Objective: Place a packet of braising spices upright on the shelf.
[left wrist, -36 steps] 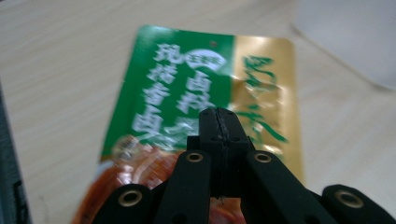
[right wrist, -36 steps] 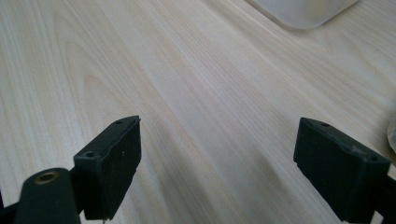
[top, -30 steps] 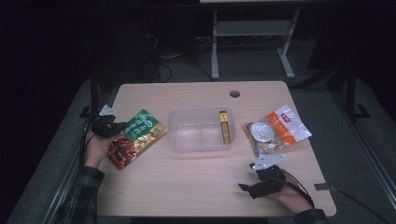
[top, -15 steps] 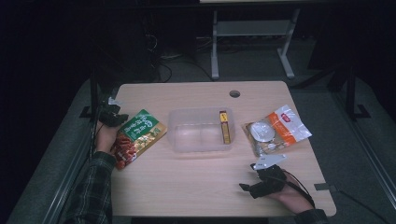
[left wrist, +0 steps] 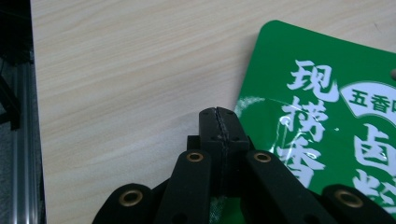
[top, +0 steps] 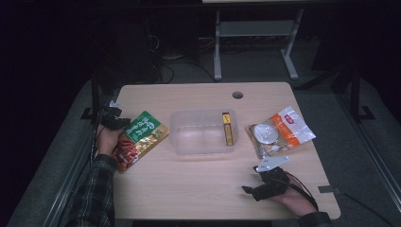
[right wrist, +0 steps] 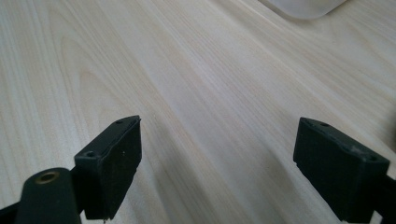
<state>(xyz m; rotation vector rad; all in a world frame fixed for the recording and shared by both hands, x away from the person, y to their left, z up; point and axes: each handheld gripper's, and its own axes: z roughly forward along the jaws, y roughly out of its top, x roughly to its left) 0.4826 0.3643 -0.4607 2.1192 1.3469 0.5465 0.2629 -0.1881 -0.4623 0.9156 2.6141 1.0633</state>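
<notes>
A green and red snack packet (top: 140, 138) lies flat at the table's left. My left gripper (top: 113, 119) sits at its upper left corner, held in a hand with a plaid sleeve. In the left gripper view its jaws are pressed together, and the green packet (left wrist: 327, 116) runs along their right side and under them. I see nothing between the pads. My right gripper (top: 257, 179) rests low at the front right, jaws wide apart over bare wood (right wrist: 219, 140). A clear plastic container (top: 203, 131) stands mid-table with a yellow bar (top: 227, 128) inside at its right.
An orange and white packet with a round clear lid (top: 279, 135) lies right of the container. A cable hole (top: 237, 94) is near the table's far edge. The table's left edge and a metal rail (left wrist: 21, 140) are close to the left gripper.
The left hand and gripper moved away from me along the packet's left side to its upper corner. The right gripper has stayed put.
</notes>
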